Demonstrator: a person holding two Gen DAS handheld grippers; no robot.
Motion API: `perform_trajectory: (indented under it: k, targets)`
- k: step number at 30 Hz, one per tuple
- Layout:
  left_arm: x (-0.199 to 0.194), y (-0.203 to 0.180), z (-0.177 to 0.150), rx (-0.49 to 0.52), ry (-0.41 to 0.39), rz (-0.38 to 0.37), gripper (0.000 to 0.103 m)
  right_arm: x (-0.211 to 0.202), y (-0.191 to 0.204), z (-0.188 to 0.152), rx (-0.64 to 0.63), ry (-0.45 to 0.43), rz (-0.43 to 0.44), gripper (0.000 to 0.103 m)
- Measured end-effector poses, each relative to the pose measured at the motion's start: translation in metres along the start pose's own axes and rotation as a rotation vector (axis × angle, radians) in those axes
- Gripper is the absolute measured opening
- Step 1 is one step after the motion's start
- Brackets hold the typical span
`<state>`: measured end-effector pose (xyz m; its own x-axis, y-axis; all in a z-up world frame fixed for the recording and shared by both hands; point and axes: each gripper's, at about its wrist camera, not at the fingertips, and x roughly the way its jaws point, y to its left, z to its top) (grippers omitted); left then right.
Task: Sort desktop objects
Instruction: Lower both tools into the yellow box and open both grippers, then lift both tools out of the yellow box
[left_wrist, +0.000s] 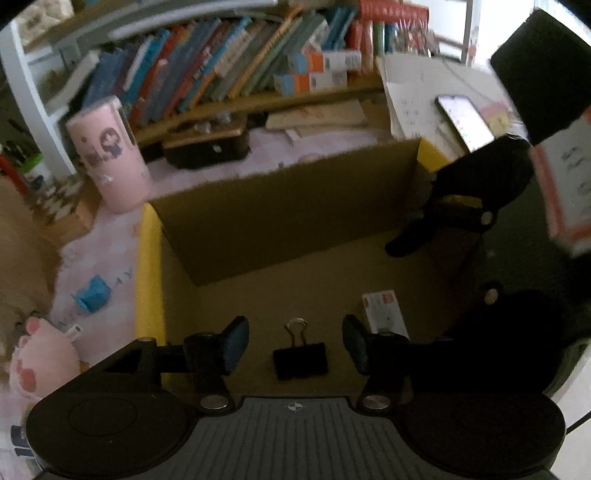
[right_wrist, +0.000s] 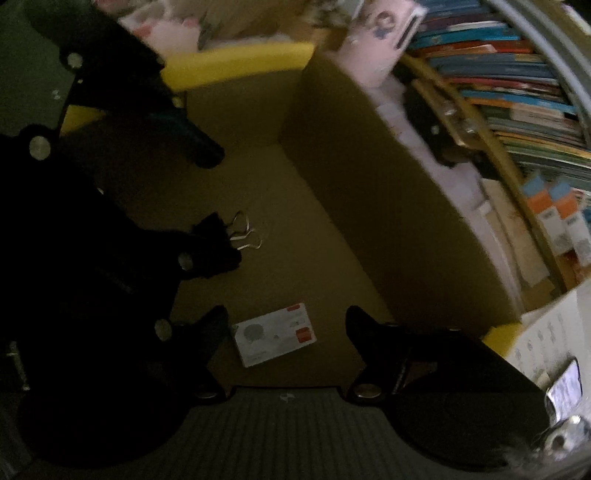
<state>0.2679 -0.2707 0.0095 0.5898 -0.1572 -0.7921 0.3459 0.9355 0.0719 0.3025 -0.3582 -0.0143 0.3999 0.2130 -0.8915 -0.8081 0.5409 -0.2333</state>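
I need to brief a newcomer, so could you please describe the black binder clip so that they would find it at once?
Look inside the cardboard box with the yellow rim. On its brown floor, between the open left gripper's blue-padded fingers, lies the binder clip. Unlike the white card beside it, it is black with silver wire handles.

We look down from both wrists, close, into the box (left_wrist: 295, 229). Left view faces its far wall and shelf (left_wrist: 229, 66); right view faces it crosswise. Both share clip (left_wrist: 300, 357) and card (right_wrist: 275, 334).
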Motion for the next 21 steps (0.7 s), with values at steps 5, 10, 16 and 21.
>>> perform_trajectory:
  k: [5, 10, 16, 21]
  targets:
    - [-0.029, 0.005, -0.005, -0.020, -0.119, 0.040, 0.063, -0.031, -0.001, -0.004, 0.096, -0.098, -0.040, 0.069]
    - [-0.053, 0.008, -0.009, -0.049, -0.190, 0.059, 0.064, -0.058, 0.012, -0.015, 0.184, -0.177, -0.079, 0.069]
    - [-0.079, 0.010, -0.020, -0.075, -0.263, 0.084, 0.070, -0.093, 0.021, -0.025, 0.307, -0.297, -0.169, 0.069]
    - [-0.099, 0.014, -0.033, -0.095, -0.319, 0.115, 0.075, -0.120, 0.034, -0.037, 0.410, -0.408, -0.274, 0.071]
